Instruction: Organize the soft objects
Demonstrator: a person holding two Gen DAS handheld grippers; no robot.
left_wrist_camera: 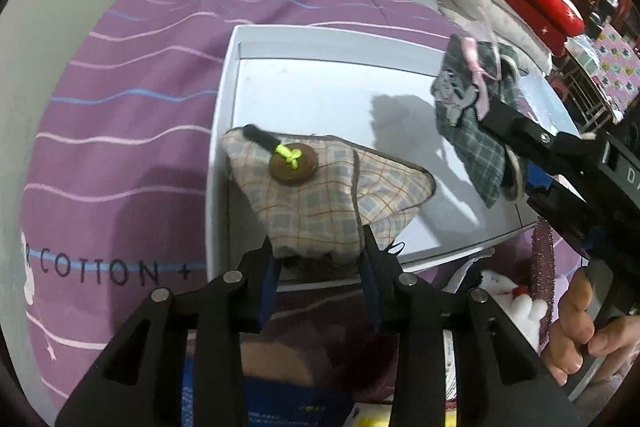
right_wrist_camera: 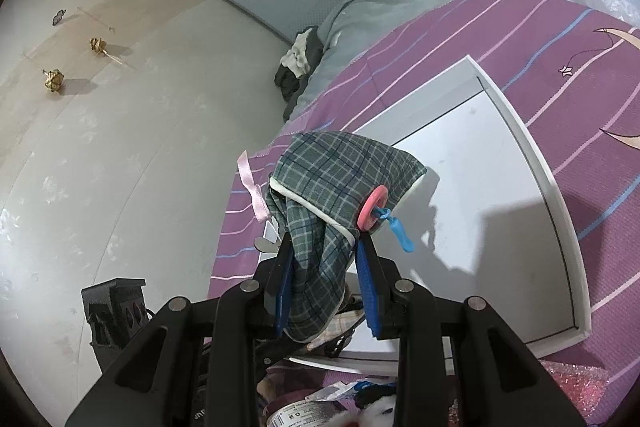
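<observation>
Both pouches look headed for the white tray [left_wrist_camera: 224, 75] on the purple bed cover [left_wrist_camera: 120, 107]. The left hand-held gripper [left_wrist_camera: 320, 259] pinches the beige checked pouch [left_wrist_camera: 320, 203] by its near edge, draped over the tray's near-left corner. The right hand-held gripper [right_wrist_camera: 324, 267] clamps the green plaid pouch [right_wrist_camera: 332, 171], dangling over the tray's right side, probably so it drops in flat.

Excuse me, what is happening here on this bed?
A person is sorting small cloth pouches with two hand-held grippers. The left gripper is shut on a beige plaid pouch, at the near edge of a white tray on the purple bedcover. The right gripper holds a green plaid pouch over the tray.
</observation>
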